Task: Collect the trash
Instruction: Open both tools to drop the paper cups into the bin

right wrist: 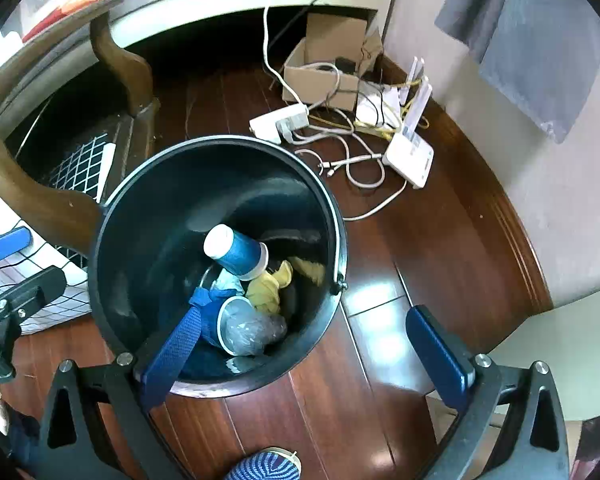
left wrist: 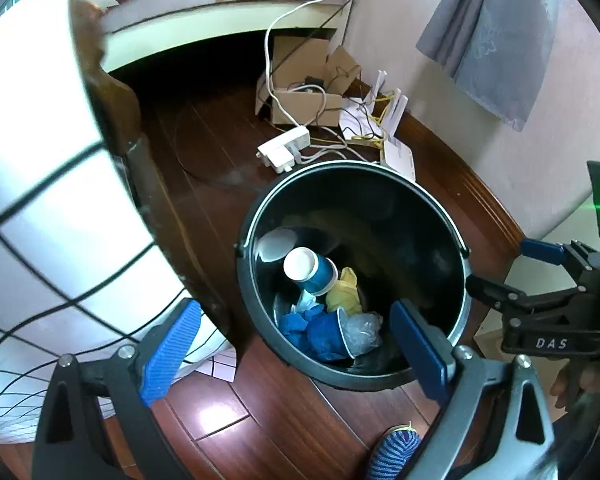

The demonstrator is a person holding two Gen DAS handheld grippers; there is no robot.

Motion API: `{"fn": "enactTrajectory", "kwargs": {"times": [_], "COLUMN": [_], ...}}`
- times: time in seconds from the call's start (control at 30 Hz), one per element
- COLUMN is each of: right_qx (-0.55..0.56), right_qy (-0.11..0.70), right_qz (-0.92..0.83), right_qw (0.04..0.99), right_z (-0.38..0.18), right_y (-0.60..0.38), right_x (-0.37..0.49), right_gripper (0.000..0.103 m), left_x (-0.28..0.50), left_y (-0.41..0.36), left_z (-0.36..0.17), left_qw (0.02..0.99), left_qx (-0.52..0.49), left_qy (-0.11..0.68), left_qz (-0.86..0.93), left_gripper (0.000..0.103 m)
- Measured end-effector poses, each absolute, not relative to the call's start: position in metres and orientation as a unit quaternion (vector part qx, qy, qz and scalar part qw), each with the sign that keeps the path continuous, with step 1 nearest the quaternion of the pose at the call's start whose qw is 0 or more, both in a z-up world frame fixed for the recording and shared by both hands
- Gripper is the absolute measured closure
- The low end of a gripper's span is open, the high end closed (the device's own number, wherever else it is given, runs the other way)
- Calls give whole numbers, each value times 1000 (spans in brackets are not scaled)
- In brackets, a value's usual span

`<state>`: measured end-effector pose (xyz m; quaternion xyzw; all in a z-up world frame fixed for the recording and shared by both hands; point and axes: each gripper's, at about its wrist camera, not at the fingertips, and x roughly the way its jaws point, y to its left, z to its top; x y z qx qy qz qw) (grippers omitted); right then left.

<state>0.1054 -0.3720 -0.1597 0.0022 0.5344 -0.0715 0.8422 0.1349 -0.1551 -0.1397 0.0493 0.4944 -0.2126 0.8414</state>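
A black round bin [left wrist: 340, 166] [right wrist: 220, 141] stands on the wooden floor. Inside lie a blue paper cup [left wrist: 312, 270] [right wrist: 238, 254] on its side, a yellow crumpled wad [left wrist: 345, 293] [right wrist: 266, 290], blue crumpled paper [left wrist: 318, 334] and a second cup stuffed with clear plastic [left wrist: 362, 332] [right wrist: 250, 330]. My left gripper [left wrist: 296, 350] hovers open above the bin's near rim with nothing between its pads. My right gripper [right wrist: 308, 348] is also open and holds nothing, its left pad over the bin and its right pad over the floor. Each gripper shows at the edge of the other's view [left wrist: 508, 268] [right wrist: 20, 264].
Behind the bin lie a white power strip [left wrist: 284, 148] [right wrist: 280, 120], tangled cables, a white router [right wrist: 410, 156] and an open cardboard box [right wrist: 324, 76]. A carved wooden furniture leg [left wrist: 140, 184] and grid-patterned white bedding [left wrist: 40, 200] stand left. A striped shoe [right wrist: 266, 466] is at the bottom edge.
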Motion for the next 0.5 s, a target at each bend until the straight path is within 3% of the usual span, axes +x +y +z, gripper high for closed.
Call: {"fn": "enactTrajectory", "kwargs": {"times": [0.5], "right_qx": [-9], "right_qy": [469], "right_qz": [-60], "right_qw": [881], "right_z": [-82], "right_y": [-337], "right_x": [81], "right_gripper": [0], "left_x": [95], "left_y": [-118], "left_z": [-72], "left_qw": [874], "left_qx": [46], "left_qy": [440], "left_qz": [-200], "left_gripper": [6]}}
